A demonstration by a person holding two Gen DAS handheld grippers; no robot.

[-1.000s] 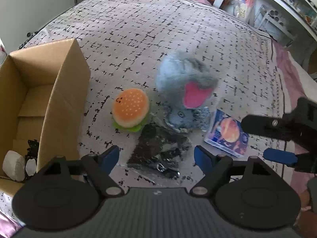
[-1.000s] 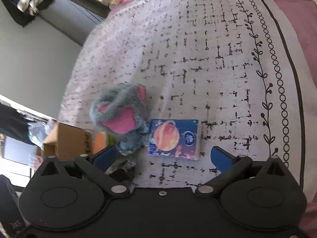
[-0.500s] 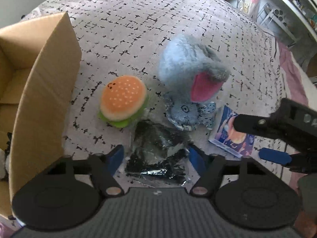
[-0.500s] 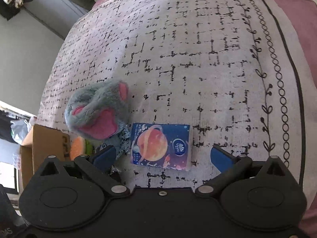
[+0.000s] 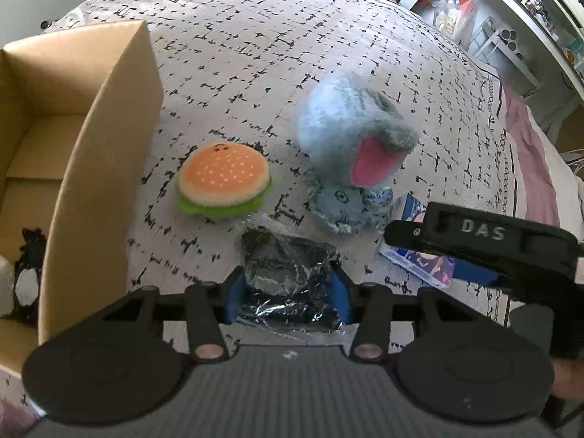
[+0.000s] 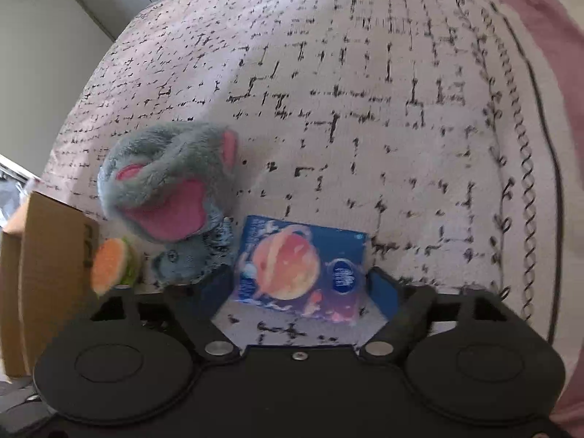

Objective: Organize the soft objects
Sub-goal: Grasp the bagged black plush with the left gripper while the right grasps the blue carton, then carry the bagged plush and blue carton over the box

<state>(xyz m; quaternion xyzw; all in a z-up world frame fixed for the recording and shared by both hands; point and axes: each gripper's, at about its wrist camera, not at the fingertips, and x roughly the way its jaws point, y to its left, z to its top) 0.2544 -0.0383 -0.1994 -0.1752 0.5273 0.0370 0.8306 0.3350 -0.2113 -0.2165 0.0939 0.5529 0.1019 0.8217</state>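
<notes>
On the patterned bedspread lie a burger plush (image 5: pixel 223 179), a grey elephant plush (image 5: pixel 352 153) with pink ears, a black item in a clear plastic bag (image 5: pixel 290 273) and a blue tissue pack with a planet print (image 6: pixel 300 270). My left gripper (image 5: pixel 286 294) has its blue pads pressed on both sides of the plastic bag. My right gripper (image 6: pixel 303 288) has closed in around the tissue pack, pads at its two sides. The right gripper also shows in the left wrist view (image 5: pixel 481 244), over the tissue pack (image 5: pixel 419 255).
An open cardboard box (image 5: pixel 91 168) stands at the left, holding a black-and-white plush (image 5: pixel 27 284). The burger plush (image 6: pixel 111 268) and elephant plush (image 6: pixel 171 197) sit left of the tissue pack. White shelves (image 5: pixel 511 11) stand beyond the bed at the right.
Both grippers moved forward and down and closed: the left jaws narrowed onto the plastic bag, the right jaws narrowed around the tissue pack.
</notes>
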